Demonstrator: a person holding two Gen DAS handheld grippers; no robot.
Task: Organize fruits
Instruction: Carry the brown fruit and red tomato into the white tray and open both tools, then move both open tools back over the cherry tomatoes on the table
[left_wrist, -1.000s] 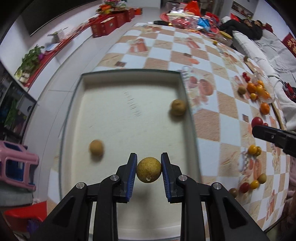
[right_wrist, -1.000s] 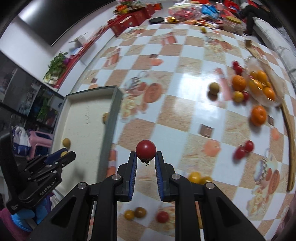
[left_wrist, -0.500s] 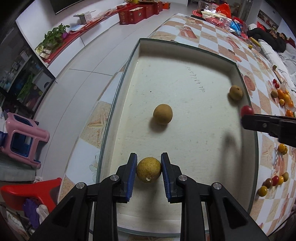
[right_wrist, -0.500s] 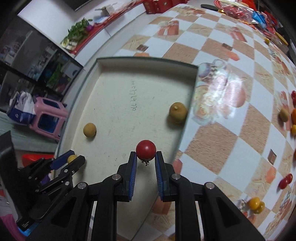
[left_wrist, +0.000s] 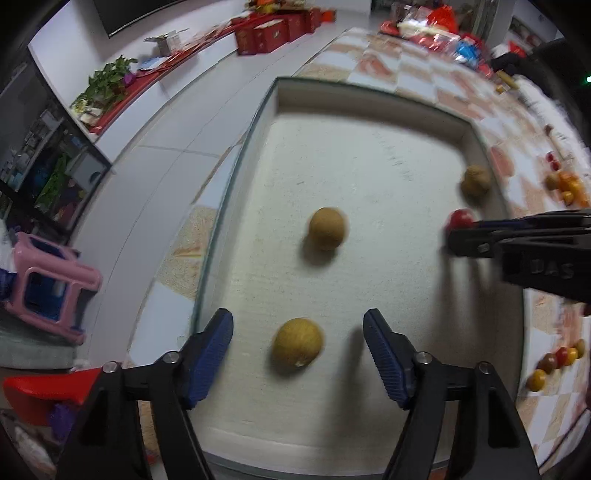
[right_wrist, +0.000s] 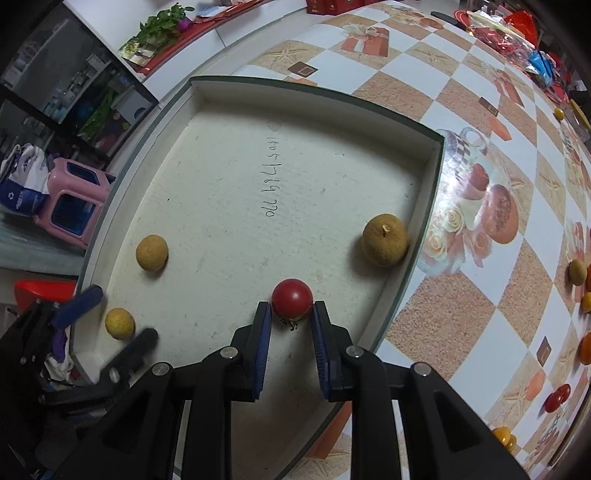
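A shallow white tray (left_wrist: 369, 92) (right_wrist: 317, 90) lies on the checkered table. My left gripper (left_wrist: 297, 345) is open over its near end, and a yellow-brown round fruit (left_wrist: 297, 346) (right_wrist: 119, 323) lies loose on the tray floor between the jaws. Two more brown fruits sit in the tray, one in the middle (left_wrist: 327, 228) (right_wrist: 151, 253) and one by the right wall (left_wrist: 475, 181) (right_wrist: 385, 240). My right gripper (right_wrist: 291, 317) (left_wrist: 452, 236) is shut on a red cherry tomato (right_wrist: 292, 298) (left_wrist: 461, 218), low over the tray floor.
Loose small tomatoes and oranges lie on the table right of the tray (left_wrist: 567, 184) (left_wrist: 557, 356) (right_wrist: 557, 397). A pink stool (left_wrist: 48, 284) and red stool (left_wrist: 44, 387) stand on the floor to the left. Red boxes and bags sit at the table's far end (left_wrist: 273, 31).
My left gripper opened and let the yellow-brown fruit down onto the tray floor. My right gripper carried the red tomato from over the table into the tray and lowered it.
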